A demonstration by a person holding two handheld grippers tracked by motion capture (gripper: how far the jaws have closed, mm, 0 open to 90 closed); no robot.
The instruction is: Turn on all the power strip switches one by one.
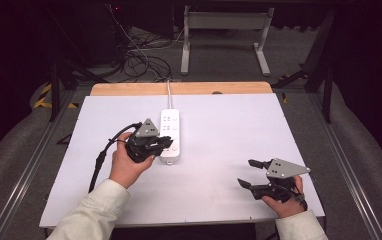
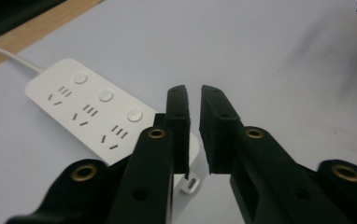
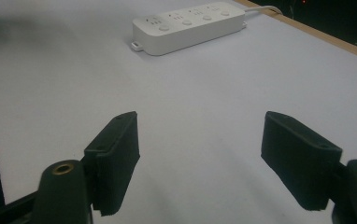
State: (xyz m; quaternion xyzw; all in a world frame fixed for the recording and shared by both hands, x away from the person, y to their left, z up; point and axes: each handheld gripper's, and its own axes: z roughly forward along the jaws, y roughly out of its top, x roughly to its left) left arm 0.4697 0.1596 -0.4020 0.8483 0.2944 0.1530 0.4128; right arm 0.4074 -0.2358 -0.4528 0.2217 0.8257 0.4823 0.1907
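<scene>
Left gripper (image 1: 165,145), jaws nearly shut on nothing, should grab the hard, smooth power strip (image 1: 171,133) by its sides.

Readable text: none in any view.
Power strip (image 2: 97,112): white, with unlabelled round buttons and socket slots; no brand or lettering can be made out.
Table (image 1: 239,130): plain white, unmarked.

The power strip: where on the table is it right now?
In the high view, the power strip lies left of centre on the white table, beside the left gripper.
</scene>
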